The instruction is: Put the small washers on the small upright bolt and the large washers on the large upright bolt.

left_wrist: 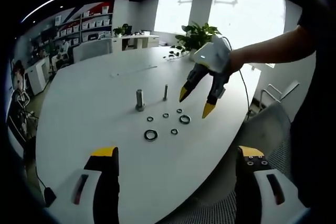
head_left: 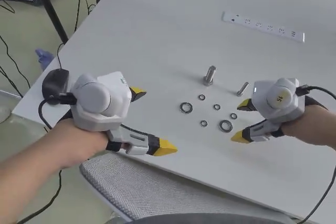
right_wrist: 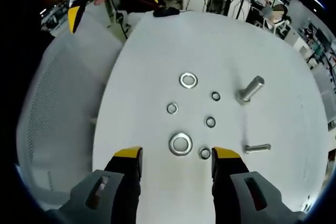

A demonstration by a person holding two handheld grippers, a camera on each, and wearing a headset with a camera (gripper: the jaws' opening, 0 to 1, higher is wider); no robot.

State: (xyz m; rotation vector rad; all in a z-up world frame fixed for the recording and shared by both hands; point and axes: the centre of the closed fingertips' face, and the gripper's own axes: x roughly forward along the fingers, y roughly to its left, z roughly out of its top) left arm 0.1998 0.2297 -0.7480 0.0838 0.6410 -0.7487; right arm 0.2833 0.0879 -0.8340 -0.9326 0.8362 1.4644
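Left tongs (head_left: 153,120) wide apart, empty, at near left edge of white surface (head_left: 157,35), right tongs (head_left: 240,121) wide, empty, just right of six loose washers (head_left: 186,107), large bolt (head_left: 209,75) and small bolt (head_left: 242,88) upright just beyond.

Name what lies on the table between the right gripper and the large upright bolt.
A small washer close to the right gripper, then a second small washer nearer the large bolt; the right gripper view shows both.
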